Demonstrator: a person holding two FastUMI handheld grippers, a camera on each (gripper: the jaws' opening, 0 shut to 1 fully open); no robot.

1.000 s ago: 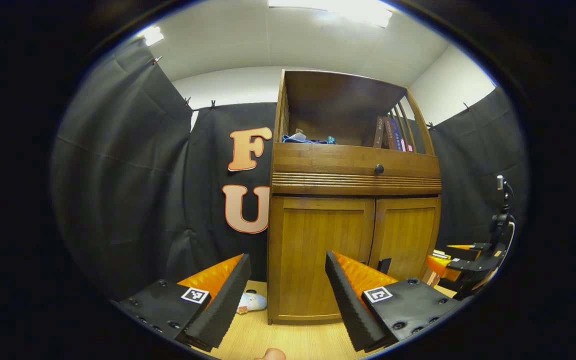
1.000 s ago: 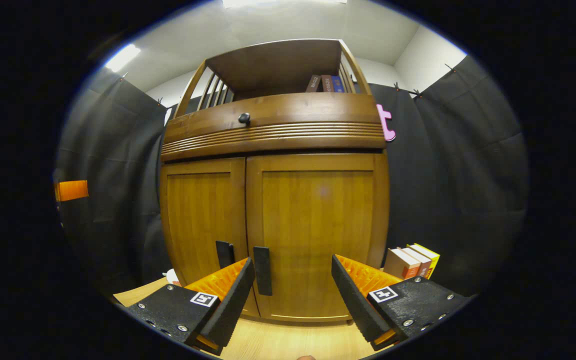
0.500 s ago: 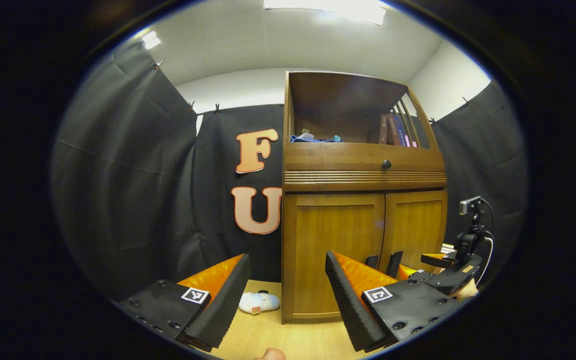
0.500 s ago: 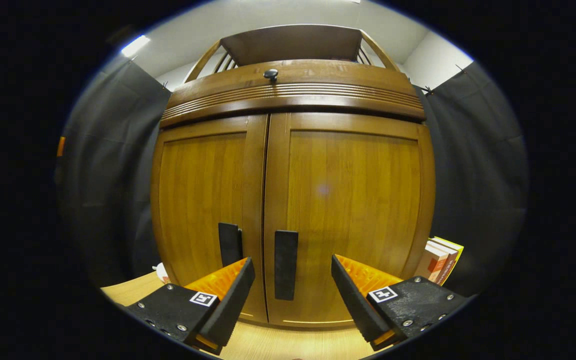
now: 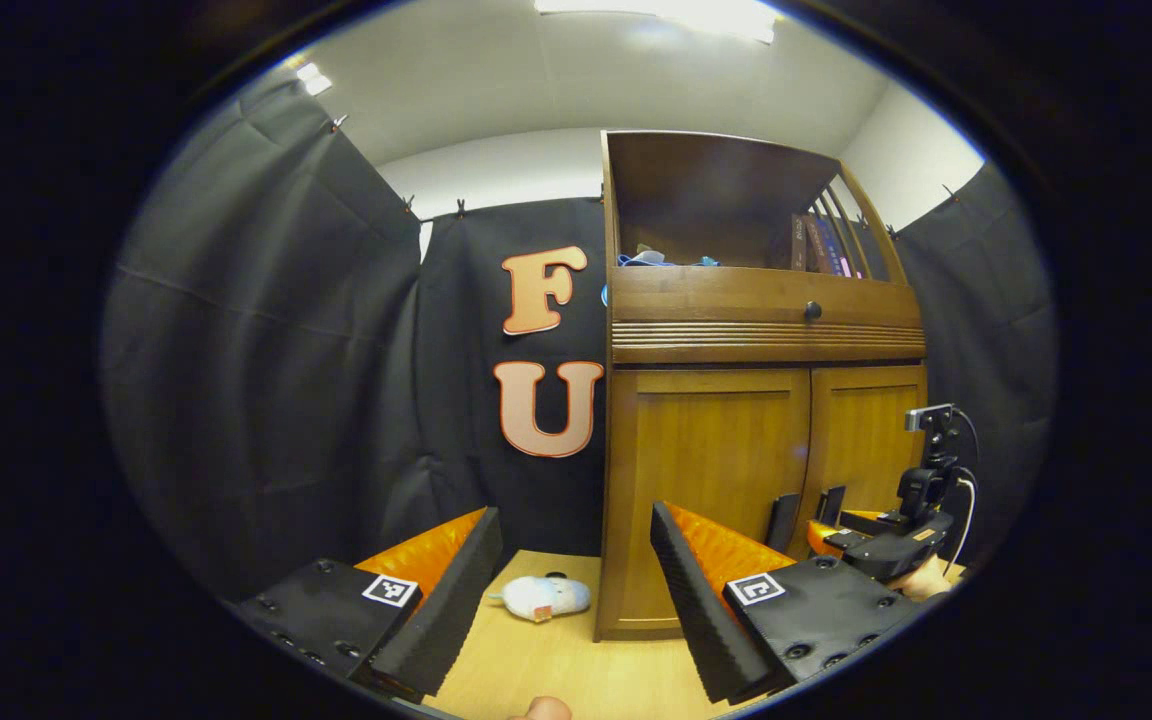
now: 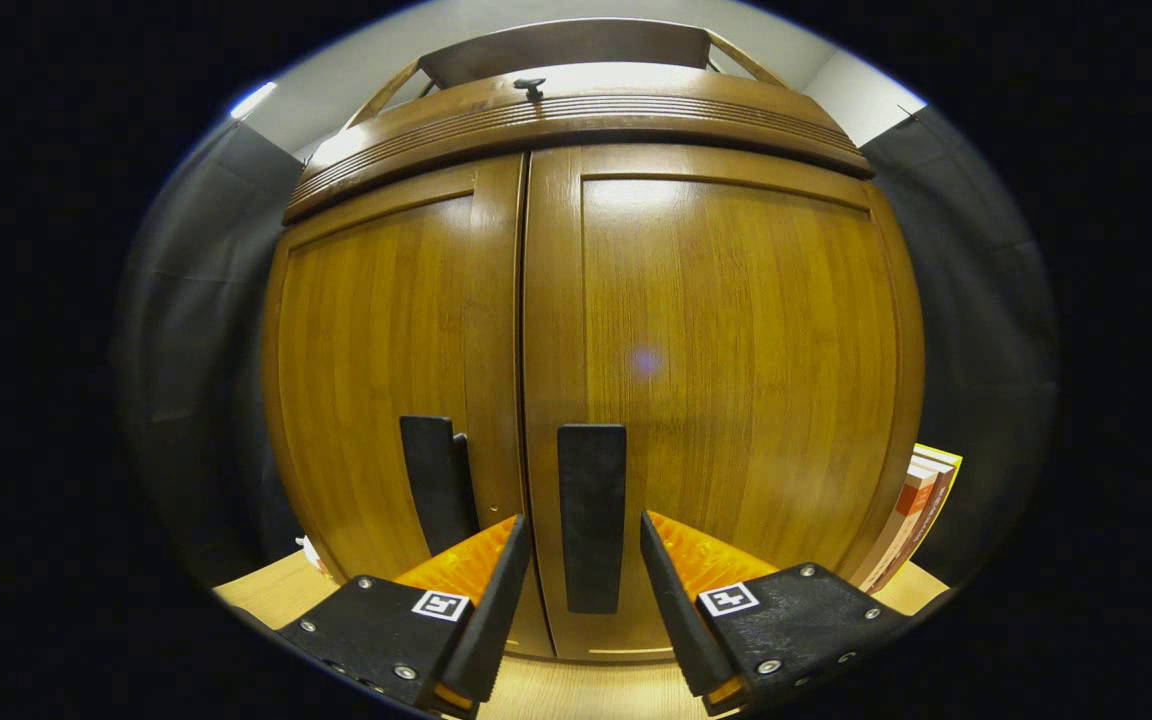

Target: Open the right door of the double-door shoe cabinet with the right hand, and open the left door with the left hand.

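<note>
A wooden shoe cabinet (image 5: 736, 420) stood on a pale wood floor (image 5: 546, 660) against the black cloth wall of the booth. Both of its lower doors were shut. In the right gripper view the right door (image 6: 736, 380) and the left door (image 6: 386, 370) met at a narrow seam down the middle, each bearing a dark upright handle near that seam, low on the door.

The right gripper (image 6: 581, 600) was close up to the cabinet front. Its fingers were spread, one on each side of the right door's handle (image 6: 592, 515), with a gap visible between each finger and the handle, so they bracketed it without pinching. The left door's handle (image 6: 436, 480) stood just beside, across the seam, untouched.

The left gripper (image 5: 576, 590) hung farther back from the cabinet and off toward its left corner, fingers spread wide and holding nothing. In the left gripper view the right gripper appeared at the cabinet's front near the two handles.

Above the doors ran a ribbed band and a drawer front with a small dark knob (image 5: 812, 310). Over that was an open shelf holding several upright books (image 5: 821, 245) at its right end and some blue and white items at its left. A small white soft toy (image 5: 546, 597) lay on the floor just beside the cabinet's left bottom corner. A few books (image 6: 921, 510) leaned by the cabinet's right side.
</note>
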